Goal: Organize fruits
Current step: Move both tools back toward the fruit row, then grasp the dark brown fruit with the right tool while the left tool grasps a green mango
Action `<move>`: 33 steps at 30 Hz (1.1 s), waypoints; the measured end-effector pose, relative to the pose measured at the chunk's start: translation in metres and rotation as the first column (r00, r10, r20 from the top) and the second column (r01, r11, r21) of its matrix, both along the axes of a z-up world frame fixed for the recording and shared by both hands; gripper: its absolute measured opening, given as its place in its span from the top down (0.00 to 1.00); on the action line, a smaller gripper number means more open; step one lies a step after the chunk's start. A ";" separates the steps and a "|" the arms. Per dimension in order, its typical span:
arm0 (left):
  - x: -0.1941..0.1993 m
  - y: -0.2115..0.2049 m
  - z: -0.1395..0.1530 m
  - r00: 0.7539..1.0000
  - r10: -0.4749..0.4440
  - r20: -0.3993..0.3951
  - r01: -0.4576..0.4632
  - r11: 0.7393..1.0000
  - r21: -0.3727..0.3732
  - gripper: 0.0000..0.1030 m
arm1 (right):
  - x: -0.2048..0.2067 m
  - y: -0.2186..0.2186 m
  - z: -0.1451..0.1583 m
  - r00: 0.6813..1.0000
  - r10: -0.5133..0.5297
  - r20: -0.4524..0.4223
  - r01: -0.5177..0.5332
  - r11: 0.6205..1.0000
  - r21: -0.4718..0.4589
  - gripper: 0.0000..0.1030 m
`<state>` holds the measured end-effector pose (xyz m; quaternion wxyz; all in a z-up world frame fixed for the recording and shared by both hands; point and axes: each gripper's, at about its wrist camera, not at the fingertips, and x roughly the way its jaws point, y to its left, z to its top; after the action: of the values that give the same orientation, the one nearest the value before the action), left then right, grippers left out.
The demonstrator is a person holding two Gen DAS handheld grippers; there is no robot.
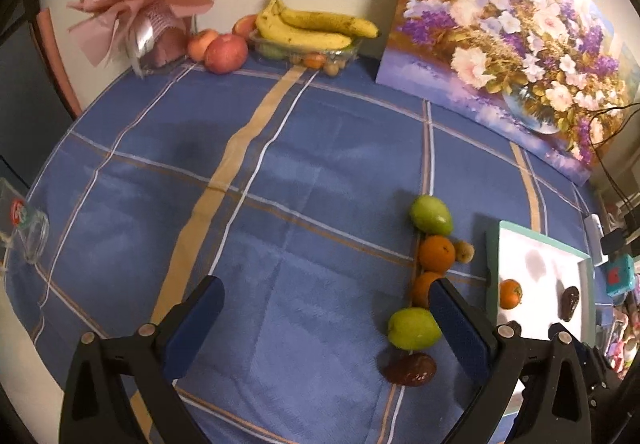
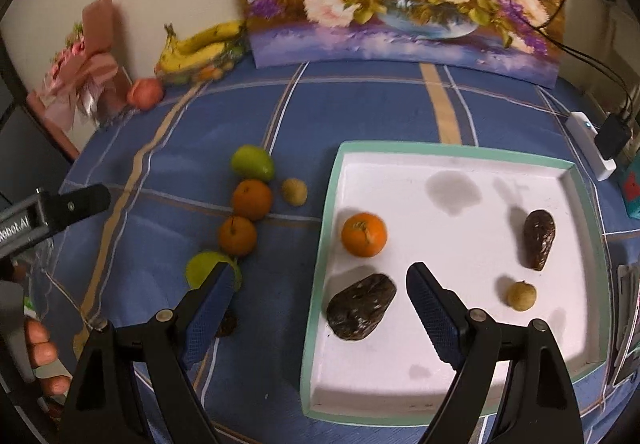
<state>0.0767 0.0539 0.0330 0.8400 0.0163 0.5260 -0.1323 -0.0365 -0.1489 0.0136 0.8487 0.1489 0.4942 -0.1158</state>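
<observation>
Nearest to us, both pairs of black fingers with blue ribbed pads stand wide apart and empty: our right gripper point(image 2: 320, 286) over the near-left corner of the tray, our left gripper point(image 1: 324, 300) over bare cloth.

Largest first, the tabletop point(image 1: 280, 172) wears a soft blue plaid cloth, which could snag or ruck under a low pad. The white tray point(image 2: 452, 372), mint-rimmed and shallow, looks light; we judge a nudge could slide it. Inside lie an orange point(image 2: 364, 234), two wrinkled dark avocados point(image 2: 361, 306) and a small tan fruit point(image 2: 521, 296).

Loose on the cloth beside the tray are smooth green mangoes point(image 2: 253, 163), glossy tangerines point(image 2: 252, 199) and another tan fruit point(image 2: 294, 191). Round and crowded together, they may roll if one is bumped.
</observation>
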 end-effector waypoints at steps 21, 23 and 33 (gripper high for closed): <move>0.014 0.026 -0.035 0.991 0.079 -0.105 -0.068 0.992 0.103 0.00 | 0.023 0.065 -0.037 0.972 0.193 -0.136 -0.197 0.980 -0.017 0.15; 0.016 0.026 -0.035 0.991 0.080 -0.108 -0.069 0.992 0.105 0.00 | 0.025 0.070 -0.042 0.967 0.205 -0.148 -0.210 0.977 -0.018 0.15; 0.022 0.026 -0.052 0.984 0.092 -0.154 -0.073 0.989 0.130 0.00 | 0.032 0.089 -0.060 0.944 0.266 -0.197 -0.276 0.961 -0.022 0.16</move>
<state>0.0988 0.0797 -0.0193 0.7974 0.0359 0.5988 -0.0653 -0.0041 -0.0600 -0.0465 0.8083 0.0469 0.5864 -0.0238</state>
